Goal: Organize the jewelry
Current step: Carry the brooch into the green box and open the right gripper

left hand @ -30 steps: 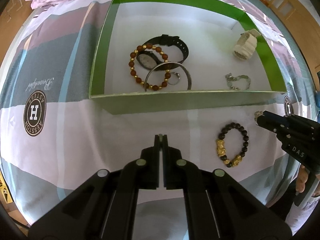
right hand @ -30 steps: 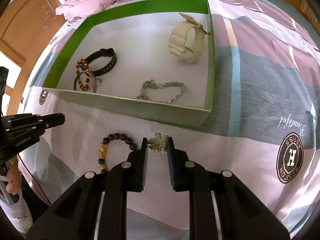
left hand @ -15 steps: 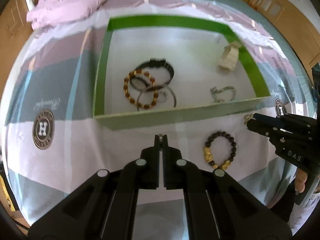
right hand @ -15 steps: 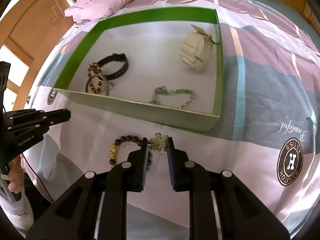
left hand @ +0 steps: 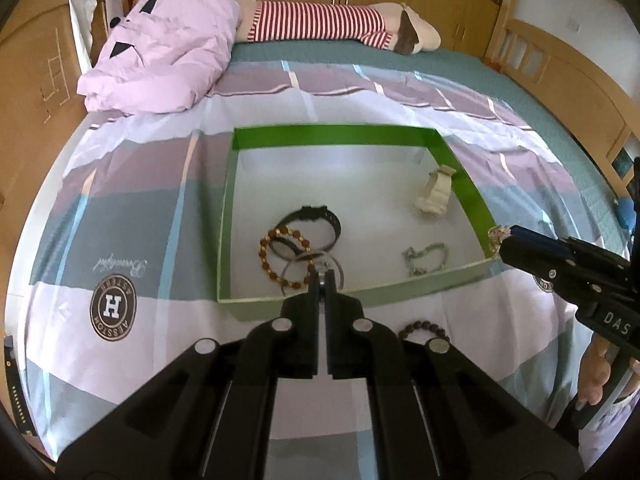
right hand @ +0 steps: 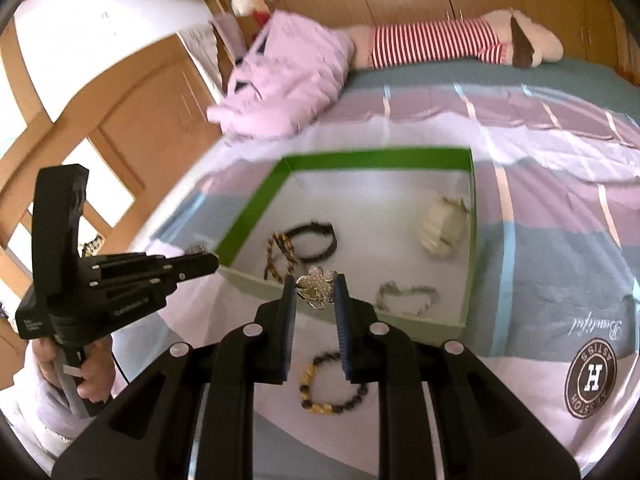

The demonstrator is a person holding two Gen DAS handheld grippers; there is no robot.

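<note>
A green-walled white box (left hand: pixel 224 220) (right hand: pixel 256 196) lies on the bedspread. It holds a black watch (left hand: pixel 320 218), a brown bead bracelet (left hand: pixel 276 256), a silver bangle (left hand: pixel 340 276), a silver chain bracelet (left hand: pixel 424 258) (right hand: pixel 406 294) and a cream watch (left hand: pixel 434 194) (right hand: pixel 442 228). My right gripper (right hand: pixel 316 292) (left hand: pixel 500 238) is shut on a gold flower brooch (right hand: pixel 317 287), held above the box's near wall. A dark-and-gold bead bracelet (right hand: pixel 332 386) (left hand: pixel 424 330) lies on the sheet in front of the box. My left gripper (left hand: pixel 323 276) (right hand: pixel 212 262) is shut and empty.
A crumpled pink quilt (left hand: pixel 164 44) and a striped plush toy (left hand: pixel 320 24) lie at the far end of the bed. Wooden bed rails (left hand: pixel 560 72) and cupboards surround it. The patterned bedspread (left hand: pixel 120 240) stretches left and right of the box.
Both grippers have risen and tilted up, so the box looks smaller and the far bed end shows. The right gripper still holds the brooch, now over the box's near wall.
</note>
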